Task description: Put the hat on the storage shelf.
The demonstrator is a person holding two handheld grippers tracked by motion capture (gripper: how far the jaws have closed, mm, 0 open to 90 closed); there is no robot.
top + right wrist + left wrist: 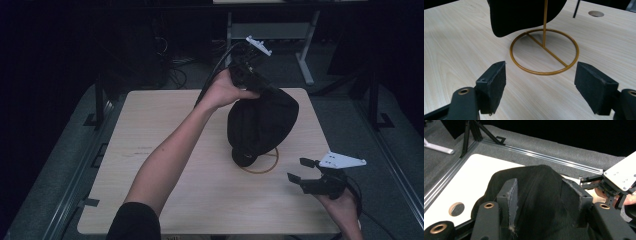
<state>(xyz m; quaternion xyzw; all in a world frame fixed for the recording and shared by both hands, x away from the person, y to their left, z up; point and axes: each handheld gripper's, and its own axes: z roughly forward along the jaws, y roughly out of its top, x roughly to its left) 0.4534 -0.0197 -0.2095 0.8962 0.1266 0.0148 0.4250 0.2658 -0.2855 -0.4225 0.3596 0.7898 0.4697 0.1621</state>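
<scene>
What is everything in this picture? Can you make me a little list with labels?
Table: light wood table
Black thing: black cloth hat, hanging over the stand
Stand: gold wire stand, ring base flat on the table, thin post going up
Left tool: raised, shut on the hat's cloth
Right tool: open, holding nothing, low near the table's right edge, pointing at the stand
Hole: round hole in the table

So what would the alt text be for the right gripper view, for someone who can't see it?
A gold wire stand, a ring base with an upright rod, sits on a pale wooden table, seen between the open black jaws of the right gripper. A black fabric hat hangs at the rod's top, clear of the table.
</scene>
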